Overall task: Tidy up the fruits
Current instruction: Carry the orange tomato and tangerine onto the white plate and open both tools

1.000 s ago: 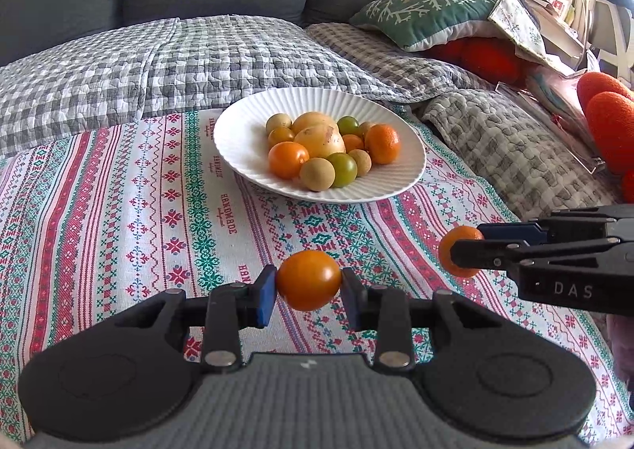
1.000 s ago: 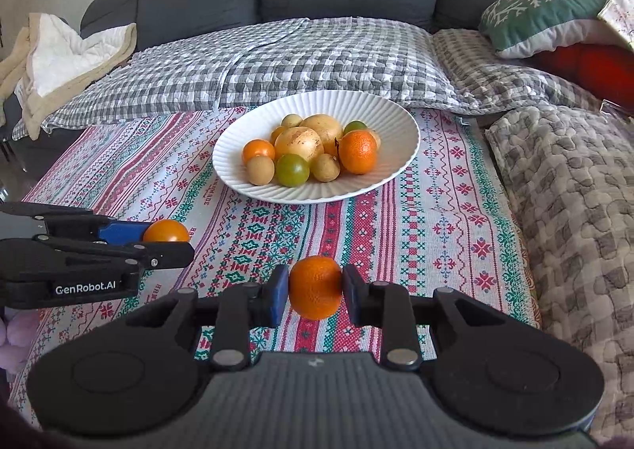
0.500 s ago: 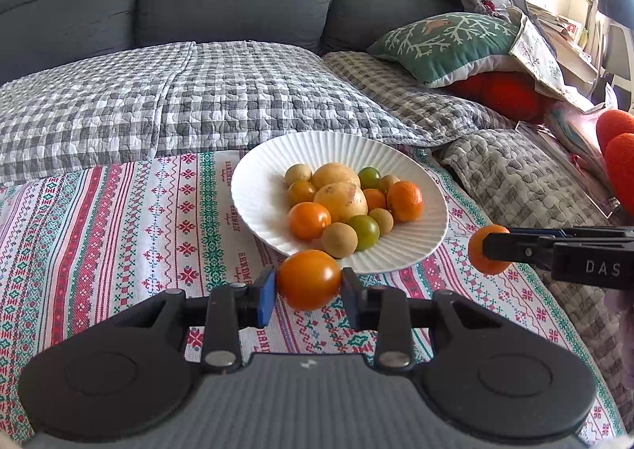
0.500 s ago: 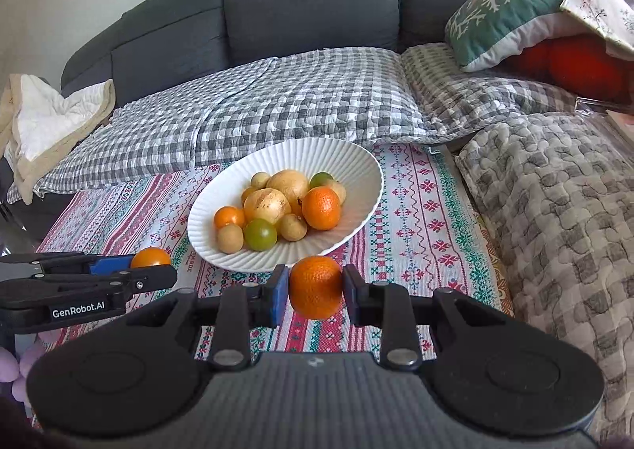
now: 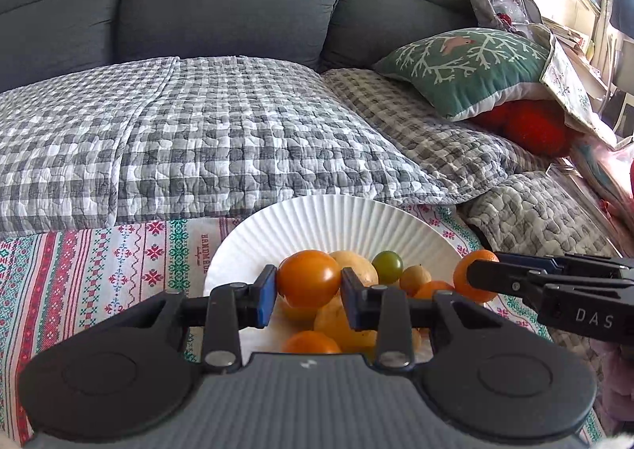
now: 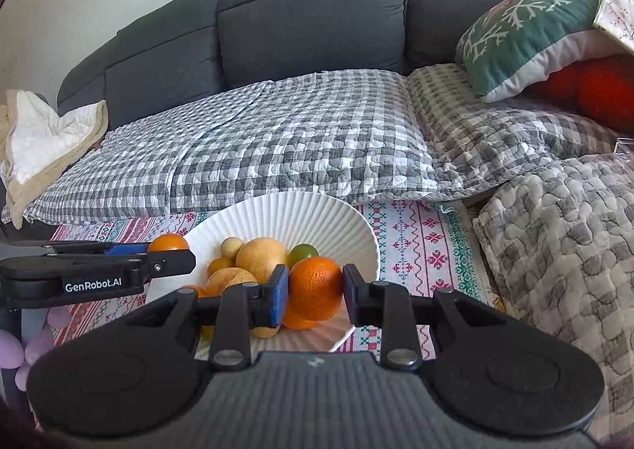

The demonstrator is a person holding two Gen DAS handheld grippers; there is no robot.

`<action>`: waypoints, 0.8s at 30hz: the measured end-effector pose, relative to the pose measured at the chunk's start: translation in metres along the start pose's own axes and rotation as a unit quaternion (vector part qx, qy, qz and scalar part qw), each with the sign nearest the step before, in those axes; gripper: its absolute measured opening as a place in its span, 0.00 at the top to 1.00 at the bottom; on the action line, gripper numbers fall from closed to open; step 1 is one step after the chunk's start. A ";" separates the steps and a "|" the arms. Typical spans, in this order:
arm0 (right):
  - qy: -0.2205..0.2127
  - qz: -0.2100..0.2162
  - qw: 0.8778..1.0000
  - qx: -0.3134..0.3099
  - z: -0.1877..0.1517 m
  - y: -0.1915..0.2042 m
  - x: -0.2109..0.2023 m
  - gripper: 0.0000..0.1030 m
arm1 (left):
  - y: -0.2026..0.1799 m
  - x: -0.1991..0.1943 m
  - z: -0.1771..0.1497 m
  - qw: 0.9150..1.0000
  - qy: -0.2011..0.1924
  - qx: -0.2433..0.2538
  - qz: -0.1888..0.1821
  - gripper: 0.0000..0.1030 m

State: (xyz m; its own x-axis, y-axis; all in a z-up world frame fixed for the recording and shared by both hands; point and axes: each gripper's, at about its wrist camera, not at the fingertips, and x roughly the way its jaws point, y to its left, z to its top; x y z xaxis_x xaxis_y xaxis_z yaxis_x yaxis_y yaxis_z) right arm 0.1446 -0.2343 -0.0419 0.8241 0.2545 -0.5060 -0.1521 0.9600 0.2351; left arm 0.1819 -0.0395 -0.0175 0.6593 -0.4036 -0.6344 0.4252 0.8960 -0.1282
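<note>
My left gripper (image 5: 308, 292) is shut on a smooth orange tomato (image 5: 308, 278), held just above the near side of the white ribbed plate (image 5: 337, 219). My right gripper (image 6: 316, 296) is shut on a dimpled orange (image 6: 316, 286), also over the plate (image 6: 301, 211). The plate holds several fruits: yellowish round ones, a green one (image 5: 387, 266) and small orange ones. In the left wrist view the right gripper (image 5: 475, 280) enters from the right with its orange. In the right wrist view the left gripper (image 6: 170, 251) comes in from the left with its tomato.
The plate sits on a red, green and white patterned cloth (image 5: 99, 271). Behind it lie grey checked quilts (image 5: 198, 140) against a dark grey sofa (image 5: 222, 1). A green snowflake cushion (image 5: 471, 69) and red cushions lie to the right, a cream blanket (image 6: 43, 140) at the far left.
Both grippers have moved forward to the plate, each keeping its fruit. The plate now lies right under the fingers in both wrist views, and the cloth in front of it has dropped out of sight.
</note>
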 end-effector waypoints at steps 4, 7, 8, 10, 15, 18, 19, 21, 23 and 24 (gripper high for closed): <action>-0.005 0.007 1.000 0.007 0.010 -0.011 0.012 0.75 | -0.006 0.024 0.015 1.000 0.004 0.002 -0.013 0.73; -0.008 0.015 1.000 0.009 0.014 -0.016 0.018 0.76 | -0.012 0.040 0.024 1.000 0.010 0.013 -0.016 0.73; -0.011 0.018 1.000 0.012 0.016 -0.018 0.021 0.76 | -0.014 0.044 0.025 1.000 0.014 0.015 -0.016 0.73; -0.014 0.024 0.999 0.016 0.018 -0.021 0.023 0.76 | -0.017 0.053 0.028 0.999 0.020 0.019 -0.017 0.73; -0.016 0.028 0.999 0.021 0.019 -0.026 0.027 0.76 | -0.023 0.068 0.030 0.999 0.031 0.028 -0.015 0.73; -0.014 0.027 0.999 0.024 0.017 -0.028 0.029 0.76 | -0.024 0.071 0.029 0.999 0.035 0.031 -0.013 0.73; -0.014 0.027 0.999 0.025 0.016 -0.028 0.029 0.76 | -0.024 0.072 0.029 0.999 0.036 0.031 -0.013 0.73; -0.012 0.026 0.999 0.027 0.015 -0.029 0.030 0.76 | -0.024 0.073 0.029 0.999 0.038 0.032 -0.016 0.72; -0.010 0.025 0.999 0.030 0.014 -0.031 0.030 0.76 | -0.024 0.071 0.029 0.999 0.031 0.029 -0.014 0.66; -0.009 0.024 0.999 0.030 0.014 -0.032 0.029 0.75 | -0.024 0.069 0.029 0.999 0.028 0.027 -0.015 0.64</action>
State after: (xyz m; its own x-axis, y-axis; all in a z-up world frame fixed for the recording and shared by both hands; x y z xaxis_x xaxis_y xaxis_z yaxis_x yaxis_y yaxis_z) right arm 0.1813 -0.2589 -0.0525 0.8258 0.2982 -0.4786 -0.1593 0.9375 0.3093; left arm 0.2347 -0.0944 -0.0360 0.6114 -0.4173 -0.6723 0.4777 0.8720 -0.1069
